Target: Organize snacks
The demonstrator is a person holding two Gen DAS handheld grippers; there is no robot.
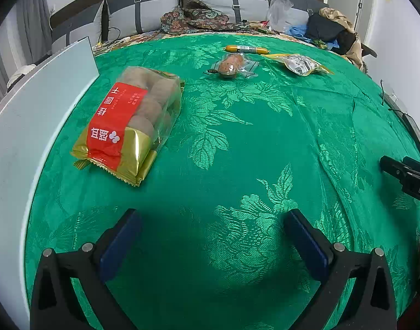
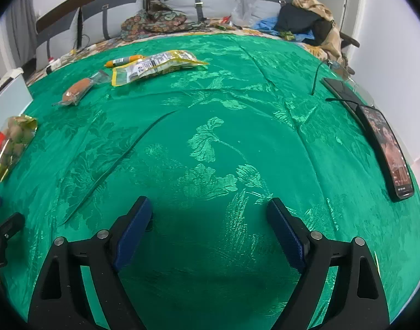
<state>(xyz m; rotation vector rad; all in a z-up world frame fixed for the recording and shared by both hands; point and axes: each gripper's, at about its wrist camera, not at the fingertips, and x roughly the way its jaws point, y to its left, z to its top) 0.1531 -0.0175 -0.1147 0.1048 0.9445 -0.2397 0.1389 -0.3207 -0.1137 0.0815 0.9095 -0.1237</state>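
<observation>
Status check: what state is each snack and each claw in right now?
Left claw: open, empty.
Right claw: open, empty.
Red-and-gold cookie pack: sealed, flat on the green cloth.
Orange sausage stick: lying flat.
Clear-wrapped bun: sealed, lying.
Yellow-edged pouch: lying flat.
Phone: screen lit.

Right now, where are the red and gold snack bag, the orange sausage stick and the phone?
Red and gold snack bag (image 1: 119, 126): left wrist view, on its red label.
Orange sausage stick (image 1: 247, 49): left wrist view, on its middle.
Phone (image 2: 388, 151): right wrist view, on its screen.
</observation>
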